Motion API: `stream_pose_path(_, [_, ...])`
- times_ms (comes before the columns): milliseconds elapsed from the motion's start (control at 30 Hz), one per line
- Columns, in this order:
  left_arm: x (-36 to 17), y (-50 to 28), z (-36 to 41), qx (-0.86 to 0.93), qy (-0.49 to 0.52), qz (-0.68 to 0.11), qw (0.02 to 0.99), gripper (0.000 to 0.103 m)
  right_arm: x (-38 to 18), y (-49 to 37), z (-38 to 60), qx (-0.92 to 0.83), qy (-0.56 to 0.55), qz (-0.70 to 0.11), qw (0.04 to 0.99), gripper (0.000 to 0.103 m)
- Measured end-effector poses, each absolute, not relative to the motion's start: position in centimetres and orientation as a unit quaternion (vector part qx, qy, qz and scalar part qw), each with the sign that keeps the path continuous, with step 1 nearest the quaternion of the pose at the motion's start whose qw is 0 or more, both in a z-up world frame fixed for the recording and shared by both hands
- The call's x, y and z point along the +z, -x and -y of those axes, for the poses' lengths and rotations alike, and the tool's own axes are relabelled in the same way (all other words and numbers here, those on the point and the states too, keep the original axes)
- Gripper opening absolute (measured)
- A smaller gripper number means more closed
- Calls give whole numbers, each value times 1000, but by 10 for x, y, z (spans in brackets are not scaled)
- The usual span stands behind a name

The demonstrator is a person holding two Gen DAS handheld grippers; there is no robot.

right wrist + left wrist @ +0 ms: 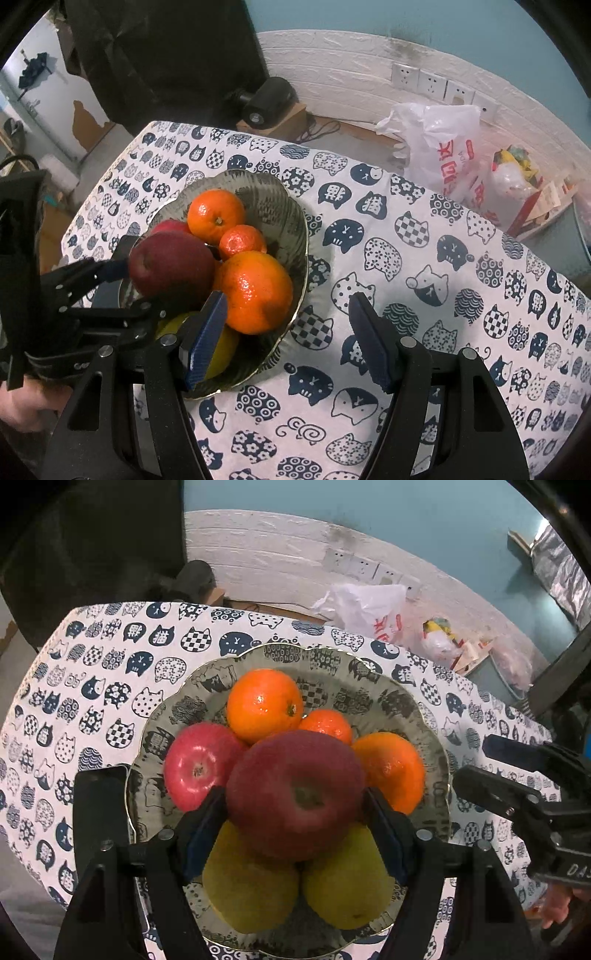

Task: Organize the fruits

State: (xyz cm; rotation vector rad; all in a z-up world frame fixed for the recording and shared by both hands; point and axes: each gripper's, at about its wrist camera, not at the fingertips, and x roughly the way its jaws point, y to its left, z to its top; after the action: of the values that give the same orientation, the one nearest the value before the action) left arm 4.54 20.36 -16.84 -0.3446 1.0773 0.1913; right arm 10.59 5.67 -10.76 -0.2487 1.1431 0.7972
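The left tongs (295, 808) straddle a dark red apple (295, 794) that sits on top of the fruit piled in a patterned bowl (369, 679); the blue pads lie against the apple's two sides, but whether they press on it or merely flank it cannot be told, so the grip itself is uncertain. In the right wrist view the same apple (171, 264) shows with one black finger of the left tongs (110, 269) reaching its left side. Under and around the apple lie a brighter red apple (197, 766) at the left, a large orange (264, 705) at the back, a small mandarin (327, 725) just beside it, another orange (391, 770) at the right, and two yellow-green pears (251, 882) side by side at the front, touching each other. The bowl stands on a table covered by a white cloth printed with navy cat heads (424, 280). The right tongs (286, 336) hang open with nothing between the pads, the left pad over the bowl's near rim and the right pad over bare cloth. A hand (26, 406) shows at the lower left of the right wrist view. Beyond the table, white plastic bags (443, 147) sit on the floor against a white wall with a row of sockets (432, 83).
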Motion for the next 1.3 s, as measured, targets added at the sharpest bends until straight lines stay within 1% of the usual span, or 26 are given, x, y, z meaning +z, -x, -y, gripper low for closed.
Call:
stream_pose_path(200, [-169, -43, -202, 92, 155, -512, 840, 79, -104, -104, -55, 364, 122, -521, 762, 70])
stream_pose_path(367, [-156, -34, -200, 102, 150, -505, 844, 79, -97, -101, -52, 361, 126, -513, 768, 70])
stream_pose_path(500, [-140, -24, -195, 114, 137, -502, 846, 86, -85, -97, -46, 358, 126, -504, 775, 71])
stream_pose_path(733, [-108, -5, -185, 116, 129, -488, 855, 87, -61, -92, -35, 344, 118, -485, 796, 83])
stream_pose_path(800, [-95, 0, -179, 112, 125, -480, 861, 89, -54, -90, -31, 341, 117, -478, 801, 83])
stream_pose_path(867, [-83, 6, -173, 113, 116, -471, 867, 94, -47, -87, -26, 340, 115, -473, 804, 84])
stream_pose_path(967, [-67, 14, -167, 117, 111, -458, 874, 99, -37, -81, -19, 339, 111, -468, 809, 84])
stream_pose_path(1300, [-31, 32, -145, 132, 64, -432, 890, 100, -7, -58, 7, 338, 115, -440, 824, 84])
